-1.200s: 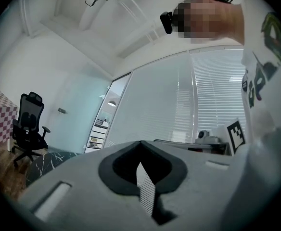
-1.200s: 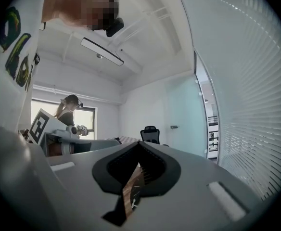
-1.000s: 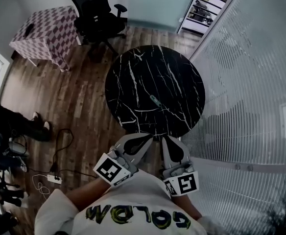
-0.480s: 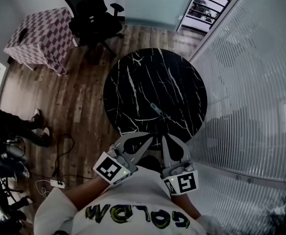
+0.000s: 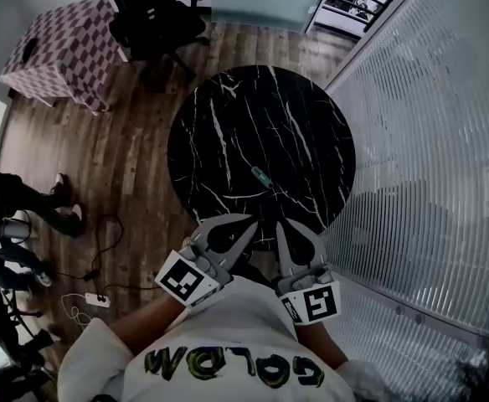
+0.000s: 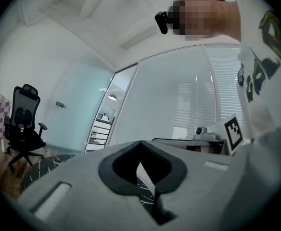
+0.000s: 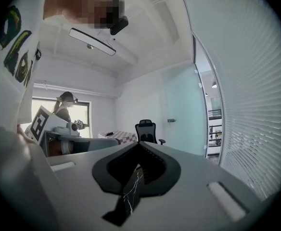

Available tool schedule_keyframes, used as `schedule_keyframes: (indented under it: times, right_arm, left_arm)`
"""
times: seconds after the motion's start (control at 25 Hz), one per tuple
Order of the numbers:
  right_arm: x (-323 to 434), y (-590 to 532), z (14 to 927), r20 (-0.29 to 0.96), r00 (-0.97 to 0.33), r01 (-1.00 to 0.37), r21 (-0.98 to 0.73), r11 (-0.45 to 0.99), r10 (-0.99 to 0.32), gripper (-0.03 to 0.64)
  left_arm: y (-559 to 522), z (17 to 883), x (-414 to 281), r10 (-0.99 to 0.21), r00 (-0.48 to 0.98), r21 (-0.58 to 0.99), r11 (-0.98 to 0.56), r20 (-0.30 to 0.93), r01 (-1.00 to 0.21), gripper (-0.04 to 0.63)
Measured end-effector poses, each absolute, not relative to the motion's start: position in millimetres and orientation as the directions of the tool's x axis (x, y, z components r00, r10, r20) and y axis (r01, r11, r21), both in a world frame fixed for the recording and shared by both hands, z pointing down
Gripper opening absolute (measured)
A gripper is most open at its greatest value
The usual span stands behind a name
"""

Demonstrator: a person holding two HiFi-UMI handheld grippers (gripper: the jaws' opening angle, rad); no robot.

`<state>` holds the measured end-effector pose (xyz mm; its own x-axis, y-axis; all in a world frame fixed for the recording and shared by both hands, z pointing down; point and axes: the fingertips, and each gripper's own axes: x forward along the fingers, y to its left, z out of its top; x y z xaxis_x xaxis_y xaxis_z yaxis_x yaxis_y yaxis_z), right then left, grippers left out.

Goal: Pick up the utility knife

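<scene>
The utility knife (image 5: 261,177), small and teal-grey, lies flat on the round black marble table (image 5: 228,115), a little right of its middle. My left gripper (image 5: 250,221) and right gripper (image 5: 280,224) are side by side at the table's near edge, short of the knife, both pointing across the table. Each is shut and holds nothing. In the left gripper view the left gripper (image 6: 140,142) has its tips together. The right gripper (image 7: 140,143) looks the same in its own view. Neither gripper view shows the knife.
A black office chair (image 5: 148,19) and a checkered table (image 5: 56,53) stand beyond the round table. A glass wall with blinds (image 5: 429,141) runs along the right. At the left there are a person's legs (image 5: 27,199) and a power strip with cables (image 5: 94,298) on the wooden floor.
Both grippers have moved forward together to the table's near edge, and the table looks slightly larger. Their jaws stay shut. The knife has not moved on the table.
</scene>
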<state>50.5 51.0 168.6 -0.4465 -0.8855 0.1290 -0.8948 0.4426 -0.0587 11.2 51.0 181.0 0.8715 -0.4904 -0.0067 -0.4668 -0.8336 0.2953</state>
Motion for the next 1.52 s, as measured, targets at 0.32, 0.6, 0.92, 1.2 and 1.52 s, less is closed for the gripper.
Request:
schedule_keyframes:
  times: [0.32, 0.6, 0.92, 1.2, 1.52]
  right_arm:
    - [62, 20, 215, 0.222, -0.468, -0.881, -0.043, 0.471, -0.856, 0.002]
    - [69, -25, 272, 0.312, -0.465, -0.872, 0.002, 0.490, -0.829, 0.017]
    - [81, -47, 352, 0.443, -0.467, -0.858, -0.016, 0.514, -0.766, 0.044]
    - [84, -72, 422, 0.544, -0.464, -0.835, -0.004, 0.551, -0.699, 0.058]
    - [92, -84, 510, 0.689, -0.431, -0.805, -0.001, 0.594, -0.583, 0.089]
  left_arm:
    - [21, 215, 24, -0.488, 0.872, 0.301, -0.828, 0.026, -0.473, 0.003]
    - [-18, 268, 25, -0.485, 0.872, 0.298, -0.824, 0.068, -0.481, 0.003]
    - [-36, 333, 38, -0.451, 0.886, 0.314, -0.830, 0.107, -0.460, 0.003]
    - [-51, 387, 49, -0.416, 0.898, 0.314, -0.842, 0.140, -0.439, 0.003]
    - [-66, 442, 58, -0.403, 0.902, 0.334, -0.838, 0.153, -0.431, 0.002]
